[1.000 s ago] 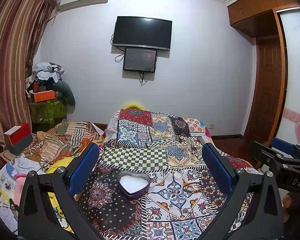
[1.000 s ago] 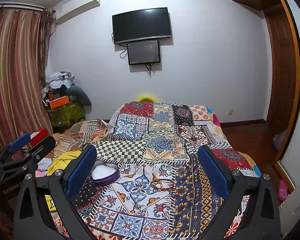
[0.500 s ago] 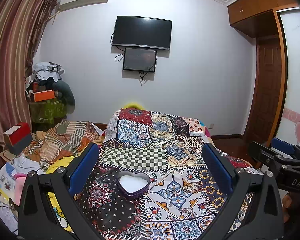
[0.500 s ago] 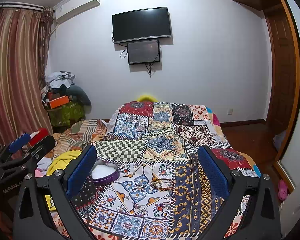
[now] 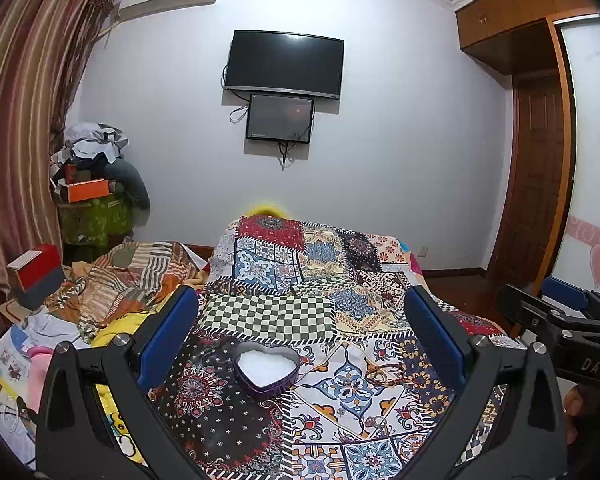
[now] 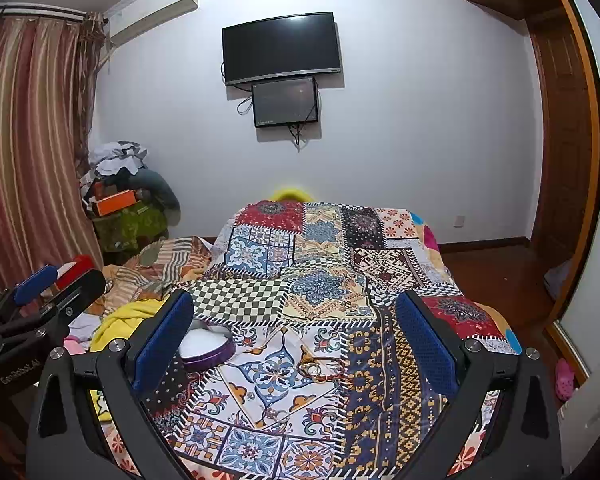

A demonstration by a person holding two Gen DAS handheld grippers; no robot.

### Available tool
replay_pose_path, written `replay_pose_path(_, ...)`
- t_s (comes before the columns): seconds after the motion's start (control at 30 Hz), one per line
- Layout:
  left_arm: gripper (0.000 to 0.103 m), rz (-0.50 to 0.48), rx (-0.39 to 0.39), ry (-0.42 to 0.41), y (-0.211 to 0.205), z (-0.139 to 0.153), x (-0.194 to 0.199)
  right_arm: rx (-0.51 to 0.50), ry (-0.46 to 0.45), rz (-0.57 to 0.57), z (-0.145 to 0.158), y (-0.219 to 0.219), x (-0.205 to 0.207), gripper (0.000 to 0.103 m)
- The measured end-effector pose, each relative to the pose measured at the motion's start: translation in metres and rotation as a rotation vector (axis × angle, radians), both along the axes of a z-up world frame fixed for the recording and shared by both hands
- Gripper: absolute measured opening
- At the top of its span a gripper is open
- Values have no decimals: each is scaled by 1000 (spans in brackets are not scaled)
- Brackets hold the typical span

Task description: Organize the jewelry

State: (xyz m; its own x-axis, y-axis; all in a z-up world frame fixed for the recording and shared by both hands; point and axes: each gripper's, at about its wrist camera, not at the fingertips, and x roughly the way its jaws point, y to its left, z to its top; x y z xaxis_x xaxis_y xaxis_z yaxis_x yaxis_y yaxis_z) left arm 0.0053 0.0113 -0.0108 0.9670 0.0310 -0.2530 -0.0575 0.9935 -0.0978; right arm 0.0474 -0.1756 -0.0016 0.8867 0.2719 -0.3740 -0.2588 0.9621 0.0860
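Tongs come nearest: the left tongs [image 5: 300,330] and the right tongs [image 6: 296,328] both hover spread wide and empty above the patchwork quilt [image 6: 324,292] on the bed. Just beyond the right pair lies the jewelry: a beaded bracelet [image 6: 320,370] with a ring-like piece beside it, and two small bits closer in, too tiny to identify. To its left, near but apart, sits the open heart-shaped tin [image 5: 266,367] with its white lining, centred between the left fingers. Nothing is gathered yet, so this looks like the approach before a first pick; the next move likely calls for lowering the right pair over the bracelet and closing gently on the thin strand. Against the earlier frames, both views match closely: neither pair has shifted noticeably.
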Motion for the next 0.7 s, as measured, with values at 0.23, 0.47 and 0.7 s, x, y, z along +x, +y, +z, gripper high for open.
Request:
replay_pose_path(0.23,103,-4,-2,30,-1,-7,15,-17,29,-13,-8,-1,12,100)
replay_pose_path(0.47,103,-24,-20,116,-1,-26,41,-58,92,-50,-27,-5,33,100)
replay_pose_path(0.7,103,-52,-32,232,-7,-52,74,-115,190,-55,-57,-12,52,100)
